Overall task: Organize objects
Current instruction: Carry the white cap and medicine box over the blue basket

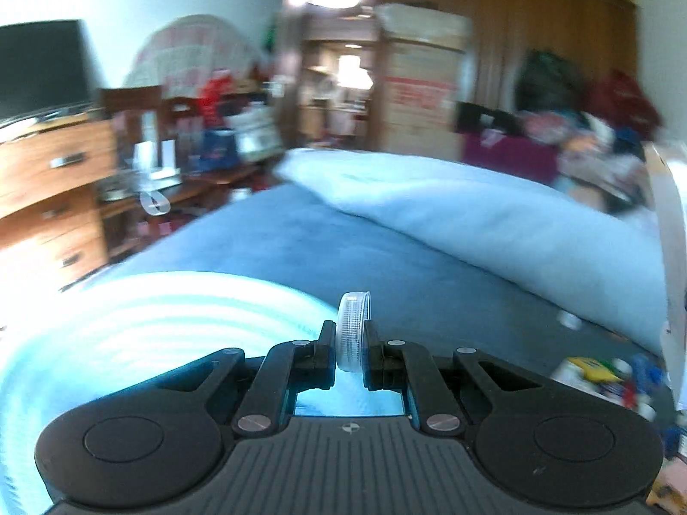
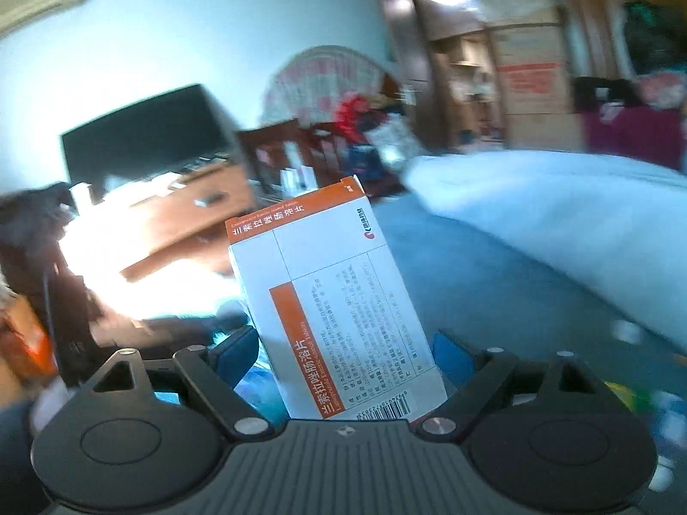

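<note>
My left gripper [image 1: 350, 343] is shut on a small clear ribbed plastic cap [image 1: 353, 330], held on edge above the blue bed cover [image 1: 386, 249]. My right gripper [image 2: 343, 352] is shut on a white and orange medicine box [image 2: 335, 309], which stands tilted up between the fingers. Both are held in the air over the bed. A pale striped round object [image 1: 129, 334] lies below the left gripper, blurred.
A light blue folded quilt [image 1: 493, 219] lies across the bed at right. Small colourful items [image 1: 601, 377] sit at the bed's right edge. A wooden dresser [image 1: 47, 184] with a dark screen [image 1: 38, 64] stands at left. A cardboard box [image 1: 425, 86] stands by the doorway.
</note>
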`<move>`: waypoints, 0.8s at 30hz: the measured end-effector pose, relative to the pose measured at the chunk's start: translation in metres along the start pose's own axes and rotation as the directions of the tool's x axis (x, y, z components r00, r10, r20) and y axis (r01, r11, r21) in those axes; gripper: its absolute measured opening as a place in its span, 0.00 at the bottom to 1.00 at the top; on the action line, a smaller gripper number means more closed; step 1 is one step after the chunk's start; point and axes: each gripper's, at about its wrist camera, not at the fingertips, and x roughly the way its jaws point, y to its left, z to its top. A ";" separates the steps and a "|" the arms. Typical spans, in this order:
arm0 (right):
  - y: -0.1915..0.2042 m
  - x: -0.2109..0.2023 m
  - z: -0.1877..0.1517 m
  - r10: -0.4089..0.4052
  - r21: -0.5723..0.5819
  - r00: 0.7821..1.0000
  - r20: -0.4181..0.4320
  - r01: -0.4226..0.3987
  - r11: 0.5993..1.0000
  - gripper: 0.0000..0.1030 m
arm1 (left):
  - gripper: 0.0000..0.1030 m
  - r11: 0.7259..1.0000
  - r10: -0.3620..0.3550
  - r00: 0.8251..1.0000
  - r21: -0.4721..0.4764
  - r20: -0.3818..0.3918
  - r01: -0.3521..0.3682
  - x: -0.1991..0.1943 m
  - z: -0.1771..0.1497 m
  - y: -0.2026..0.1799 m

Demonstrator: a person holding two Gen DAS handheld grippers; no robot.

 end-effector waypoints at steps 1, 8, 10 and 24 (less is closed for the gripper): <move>0.015 0.017 0.009 0.028 -0.004 1.000 -0.008 -0.028 1.000 0.87 | 0.13 1.000 0.018 1.000 -0.018 -0.001 -0.018 -0.002 0.004 0.012; 0.103 0.107 0.038 0.086 -0.051 0.992 -0.094 -0.092 0.994 0.87 | 0.13 0.986 0.097 0.994 -0.132 -0.042 -0.102 -0.005 0.007 0.089; 0.122 0.125 0.038 0.083 -0.051 0.990 -0.115 -0.090 0.995 0.87 | 0.13 0.982 0.098 0.994 -0.155 -0.056 -0.105 -0.002 0.005 0.101; 0.159 0.172 0.012 0.040 -0.070 0.981 -0.191 -0.054 0.996 0.87 | 0.13 0.979 0.095 0.993 -0.176 -0.071 -0.106 -0.001 -0.002 0.116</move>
